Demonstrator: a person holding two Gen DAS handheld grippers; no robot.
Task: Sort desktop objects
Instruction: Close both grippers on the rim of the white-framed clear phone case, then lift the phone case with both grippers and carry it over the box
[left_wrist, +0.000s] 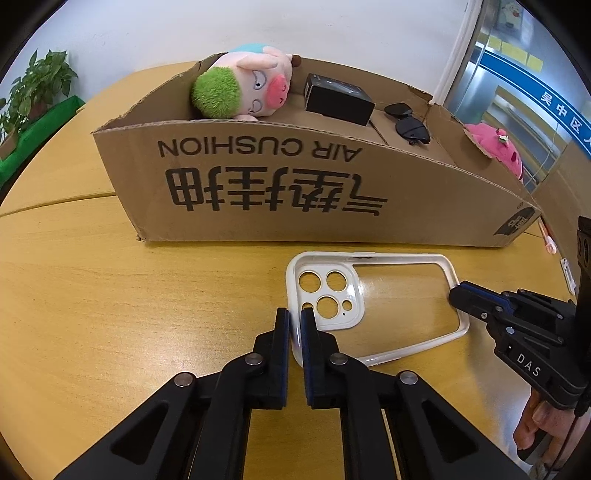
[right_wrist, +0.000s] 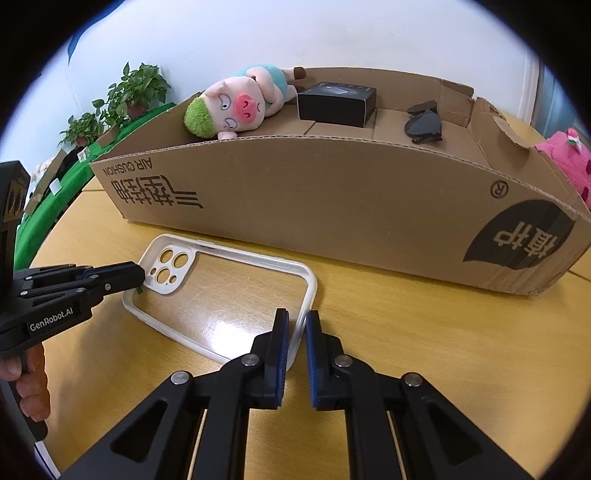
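So far, in box (left_wrist: 295, 192): pig plush (left_wrist: 240, 88), black carton (left_wrist: 338, 98), sunglasses (left_wrist: 408, 123).
Left: phone case (left_wrist: 373, 306) on bench (left_wrist: 110, 295).
Jaws: left gripper (left_wrist: 294, 325) and right gripper (right_wrist: 297, 325) both clamp the case's rim.

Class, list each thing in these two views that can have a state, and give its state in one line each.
phone case: empty, flat on the table, camera end gripped by left gripper, other end by right.
left gripper: shut on the case rim.
right gripper: shut on the case rim.
cardboard box: open-topped, printing upside down.
pig plush: lying in box.
black box: closed.
sunglasses: folded.
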